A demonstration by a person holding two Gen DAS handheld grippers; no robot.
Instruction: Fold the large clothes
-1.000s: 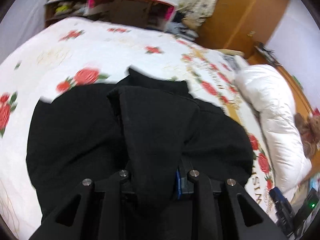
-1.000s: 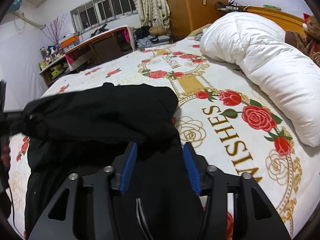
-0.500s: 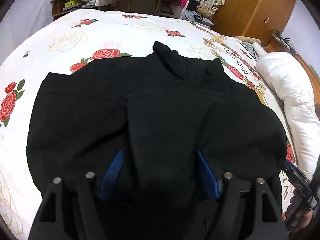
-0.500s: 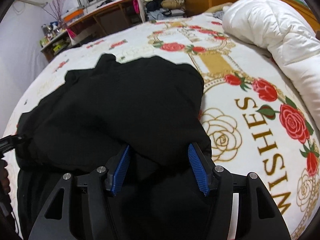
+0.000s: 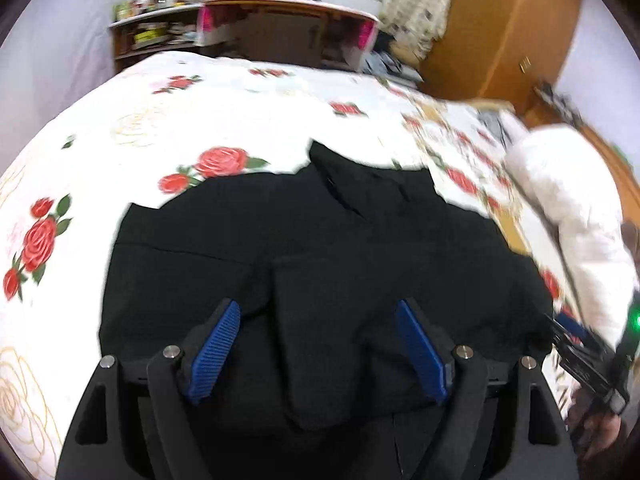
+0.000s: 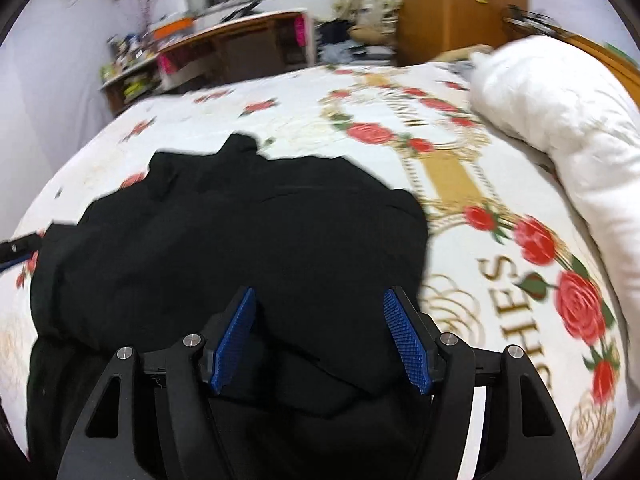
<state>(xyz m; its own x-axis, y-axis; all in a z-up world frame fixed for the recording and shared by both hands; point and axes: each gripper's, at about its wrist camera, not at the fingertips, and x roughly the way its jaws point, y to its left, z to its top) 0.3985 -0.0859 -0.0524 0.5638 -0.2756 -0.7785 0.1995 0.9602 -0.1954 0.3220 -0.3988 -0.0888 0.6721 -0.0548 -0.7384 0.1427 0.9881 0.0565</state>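
Observation:
A large black garment (image 5: 320, 248) lies folded over on the rose-print bedspread (image 5: 200, 120); it also shows in the right wrist view (image 6: 248, 240). My left gripper (image 5: 318, 312) is open, its blue pads either side of a fold of the cloth, just above it. My right gripper (image 6: 320, 304) is open over the garment's near right part. The right gripper also shows at the right edge of the left wrist view (image 5: 592, 360). The left gripper's tip shows at the left edge of the right wrist view (image 6: 20, 246).
A rolled white duvet (image 6: 560, 128) lies along the bed's right side. A wooden desk (image 5: 288, 28) and cluttered shelves (image 5: 152, 32) stand beyond the bed. A wooden wardrobe (image 6: 460, 4) stands at the back right.
Both grippers let go of the garment and opened wide. The folded part now lies flat on the rest. Both grippers have pulled back and risen slightly.

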